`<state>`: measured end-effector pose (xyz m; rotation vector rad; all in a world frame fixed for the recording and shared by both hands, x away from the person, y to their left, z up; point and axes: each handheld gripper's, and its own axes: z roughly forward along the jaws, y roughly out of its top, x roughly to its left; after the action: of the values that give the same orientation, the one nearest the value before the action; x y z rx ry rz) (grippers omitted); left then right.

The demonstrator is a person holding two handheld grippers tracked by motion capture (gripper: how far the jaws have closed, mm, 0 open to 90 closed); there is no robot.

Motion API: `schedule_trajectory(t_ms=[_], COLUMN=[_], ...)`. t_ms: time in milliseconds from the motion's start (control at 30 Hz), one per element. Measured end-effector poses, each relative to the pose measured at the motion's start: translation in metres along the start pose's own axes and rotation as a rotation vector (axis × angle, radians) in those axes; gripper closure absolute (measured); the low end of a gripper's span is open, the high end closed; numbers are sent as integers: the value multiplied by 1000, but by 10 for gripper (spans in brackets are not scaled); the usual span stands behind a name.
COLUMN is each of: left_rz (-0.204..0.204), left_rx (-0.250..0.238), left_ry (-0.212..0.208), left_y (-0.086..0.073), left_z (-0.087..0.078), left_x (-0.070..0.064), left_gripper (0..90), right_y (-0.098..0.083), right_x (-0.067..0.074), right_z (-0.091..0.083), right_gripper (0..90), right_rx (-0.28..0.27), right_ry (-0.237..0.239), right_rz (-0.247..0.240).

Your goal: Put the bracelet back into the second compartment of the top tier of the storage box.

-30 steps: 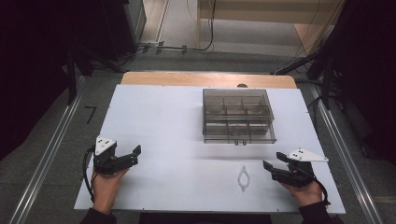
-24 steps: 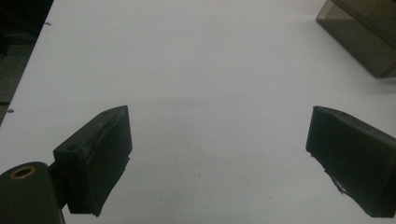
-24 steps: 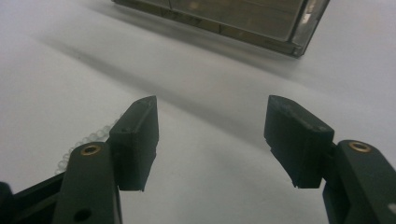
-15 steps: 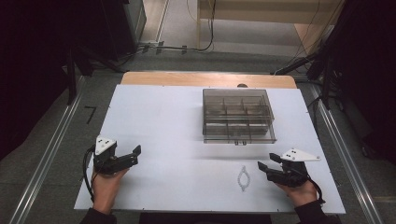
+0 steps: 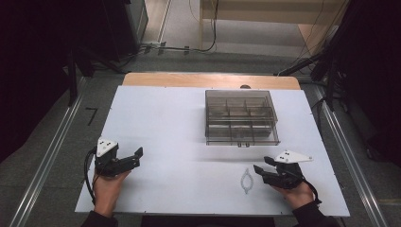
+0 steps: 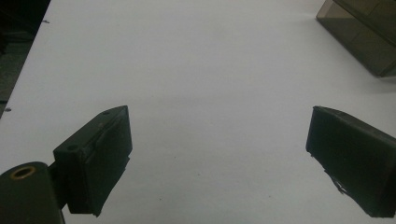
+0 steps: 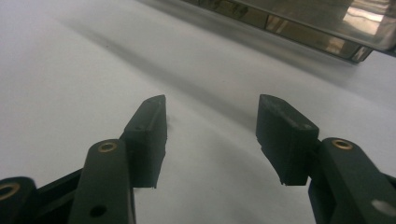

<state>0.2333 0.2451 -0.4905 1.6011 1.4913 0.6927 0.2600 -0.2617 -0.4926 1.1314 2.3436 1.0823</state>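
Resting low over the white table [image 5: 179,142], the right gripper [image 5: 261,169] sits at the near right, its tips pointing toward a small pale ring-shaped thing [image 5: 246,181] that lies flat on the table just beside them, apart from the tips as far as the high view shows. Its jaws have just been closing and now stand partly open, with nothing between them; in the right gripper view [image 7: 210,135] bare table shows in the gap, and the clear compartment box [image 7: 299,23] stretches across the top of that view. The ring-shaped thing lies in front of the box [image 5: 240,117], well apart from it, near the table's front edge. The left gripper [image 5: 137,156] rests at the near left in the person's left hand [image 5: 108,187], well apart from the ring. Its jaws stand wide open and empty in the left gripper view [image 6: 219,154], with bare table between them and a corner of the box at upper right.
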Motion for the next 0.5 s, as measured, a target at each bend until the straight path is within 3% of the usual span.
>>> schedule_trajectory(t_ms=[500], left_rz=[-3], left_rx=[3], left_ry=[-3], left_y=[0], left_z=[0], left_x=[0], left_gripper=[75], right_y=[5], right_x=[8], right_z=[14], right_gripper=[479], right_rx=[37], right_ry=[17], right_rz=[6])
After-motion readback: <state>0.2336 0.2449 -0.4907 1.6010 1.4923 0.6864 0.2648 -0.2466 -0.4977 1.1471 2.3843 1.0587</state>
